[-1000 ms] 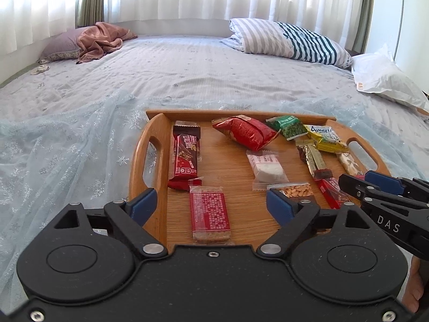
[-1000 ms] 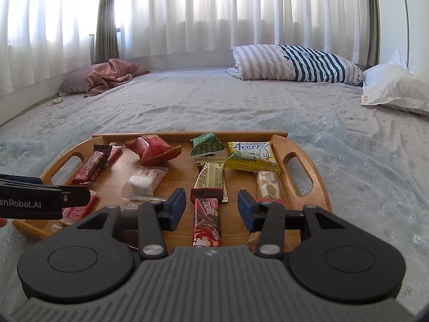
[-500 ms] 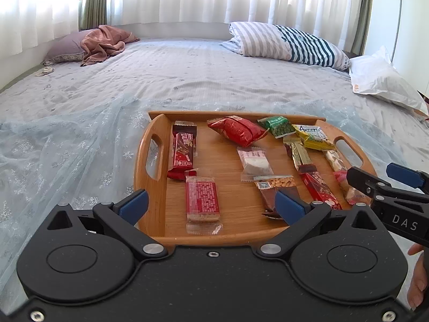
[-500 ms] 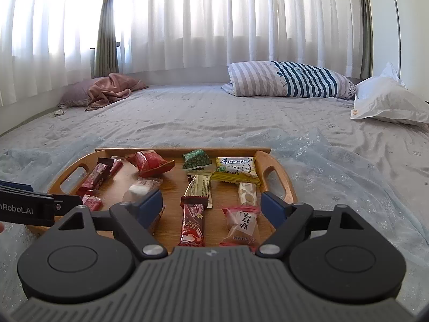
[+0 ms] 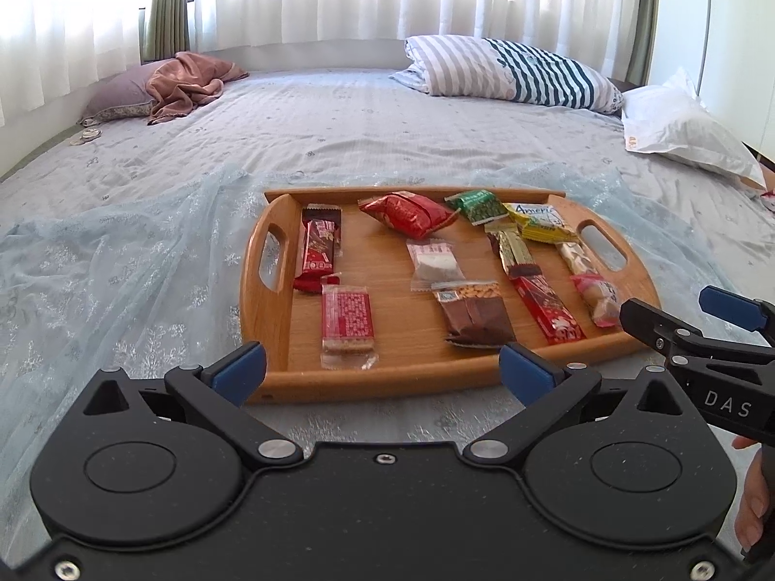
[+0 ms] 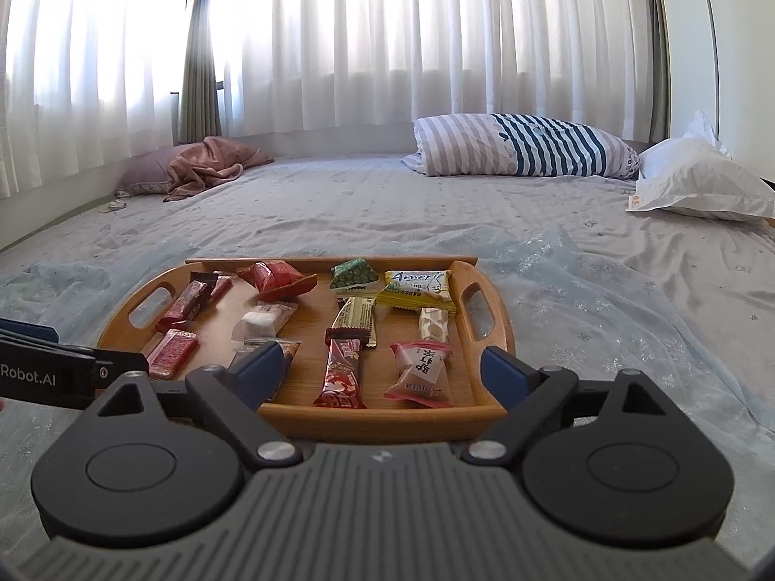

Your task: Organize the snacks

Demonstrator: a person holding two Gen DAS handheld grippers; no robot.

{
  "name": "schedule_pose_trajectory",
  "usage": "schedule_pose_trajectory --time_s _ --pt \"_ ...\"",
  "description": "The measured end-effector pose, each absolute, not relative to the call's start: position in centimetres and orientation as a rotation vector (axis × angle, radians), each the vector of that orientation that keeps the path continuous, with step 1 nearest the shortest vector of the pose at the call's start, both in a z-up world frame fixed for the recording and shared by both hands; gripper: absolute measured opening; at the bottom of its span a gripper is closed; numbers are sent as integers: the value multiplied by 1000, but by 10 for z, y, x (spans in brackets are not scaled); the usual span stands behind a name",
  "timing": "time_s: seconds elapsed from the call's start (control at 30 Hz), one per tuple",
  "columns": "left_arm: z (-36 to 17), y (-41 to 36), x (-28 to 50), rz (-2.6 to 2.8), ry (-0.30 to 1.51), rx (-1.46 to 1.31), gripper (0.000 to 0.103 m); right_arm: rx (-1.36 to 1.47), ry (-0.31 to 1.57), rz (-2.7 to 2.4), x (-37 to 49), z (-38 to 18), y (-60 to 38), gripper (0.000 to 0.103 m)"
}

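**Both claws wide open, snacks on tray**

Left gripper [image 5: 382, 370] bottom centre of its frame, blue fingers [image 5: 237, 372] spread wide, holding nothing, hovering short of tray's near rim. Right gripper [image 6: 380, 372] bottom centre of its frame, likewise spread wide, holding nothing, tips just over near rim.

Wooden tray [image 5: 264, 310] mid-frame on pale blue lace cloth [image 5: 121, 290] over bed. On tray:
- red bar [image 5: 318, 254] left, flat red packet [image 5: 346, 322] just below
- red pouch [image 5: 407, 215] top centre
- green pouch [image 5: 479, 206], yellow packet [image 5: 540, 222] top right
- clear white packet [image 5: 433, 261] centre, brown packet [image 5: 477, 312] below
- pink packet [image 6: 421, 373] lower right

Striped pillow [image 5: 508, 70] upper right, pink blanket [image 5: 186, 80] upper left.
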State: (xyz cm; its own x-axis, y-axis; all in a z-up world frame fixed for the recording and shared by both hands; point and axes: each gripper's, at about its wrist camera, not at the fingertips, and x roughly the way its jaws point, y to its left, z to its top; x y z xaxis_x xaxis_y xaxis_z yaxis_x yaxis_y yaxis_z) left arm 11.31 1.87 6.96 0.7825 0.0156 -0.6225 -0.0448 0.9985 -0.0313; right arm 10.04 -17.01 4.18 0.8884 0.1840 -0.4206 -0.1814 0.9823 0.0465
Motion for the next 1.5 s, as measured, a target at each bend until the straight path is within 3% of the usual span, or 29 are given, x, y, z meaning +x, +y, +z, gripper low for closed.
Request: schedule_pose_trajectory --time_s 0.37,1.0,1.5 --pt "70 16 85 51 692 -94 102 18 451 186 79 32 -183 98" --pt "10 15 90 99 766 -50 102 -18 564 148 74 -15 -179 101" --pt "-3 17 91 90 746 -54 103 -47 572 149 78 -28 -173 103"
